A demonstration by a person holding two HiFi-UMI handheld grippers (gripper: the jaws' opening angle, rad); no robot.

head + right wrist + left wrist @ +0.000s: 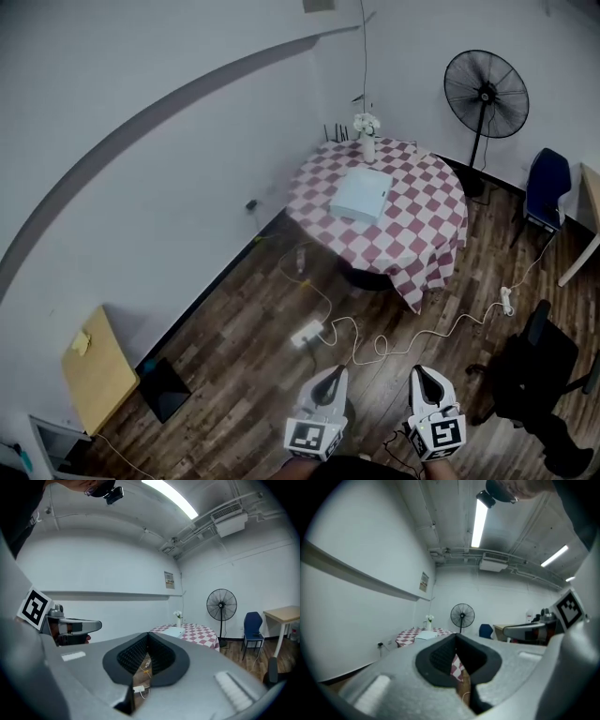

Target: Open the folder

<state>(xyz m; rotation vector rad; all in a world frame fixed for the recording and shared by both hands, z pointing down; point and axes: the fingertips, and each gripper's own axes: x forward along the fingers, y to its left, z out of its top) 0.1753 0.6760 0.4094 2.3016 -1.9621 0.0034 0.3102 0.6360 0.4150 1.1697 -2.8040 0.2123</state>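
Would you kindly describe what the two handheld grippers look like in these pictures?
Both the left gripper and the right gripper have pale grey, tapering shells with dark ribbed pads. Each carries a cube with black-and-white square markers.

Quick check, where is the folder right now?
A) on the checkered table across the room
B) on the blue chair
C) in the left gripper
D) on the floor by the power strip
A: the pale folder lies flat on the checkered table, near the flower vase.
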